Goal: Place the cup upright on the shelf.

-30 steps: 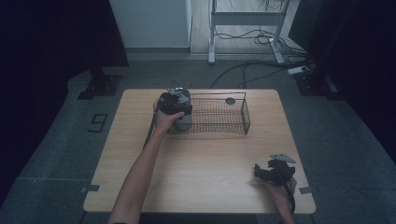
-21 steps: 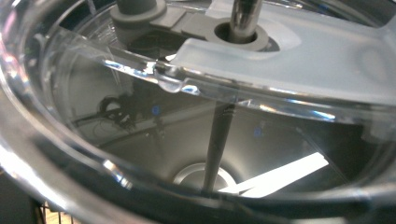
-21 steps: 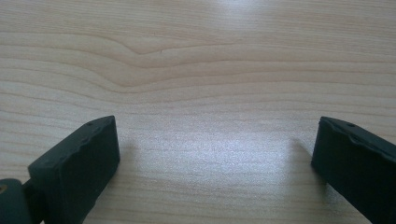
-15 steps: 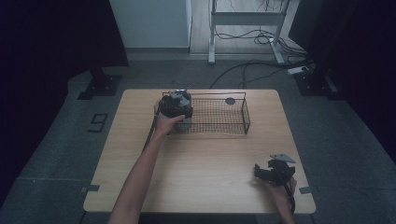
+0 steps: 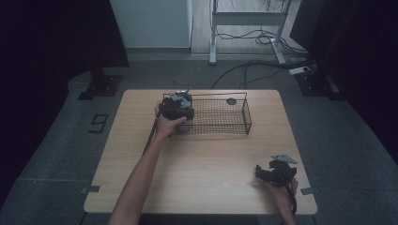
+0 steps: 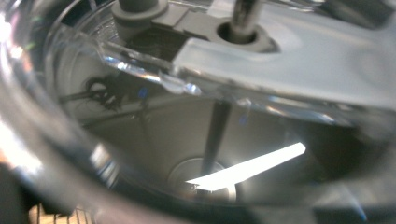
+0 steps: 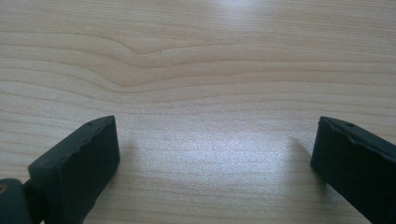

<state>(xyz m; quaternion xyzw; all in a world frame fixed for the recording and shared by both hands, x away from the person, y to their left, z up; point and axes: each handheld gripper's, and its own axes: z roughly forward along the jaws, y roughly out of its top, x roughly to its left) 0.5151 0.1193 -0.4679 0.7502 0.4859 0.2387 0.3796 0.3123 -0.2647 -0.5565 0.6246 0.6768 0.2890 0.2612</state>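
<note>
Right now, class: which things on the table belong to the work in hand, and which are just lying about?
In the job:
- left claw
- clear container close before it
- wire basket

Lying about:
- small dark disc in the basket's far corner
- right claw, open over bare table

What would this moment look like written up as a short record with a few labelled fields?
Setting: wooden table
Container: black wire basket at the far side of the table
Small item: dark round thing at the basket's far edge
Left hand-held gripper: at the basket's left end, close against a clear glass vessel; jaws hidden
Right hand-held gripper: low over bare wood near the table's right corner, jaws wide apart, holding nothing
</note>
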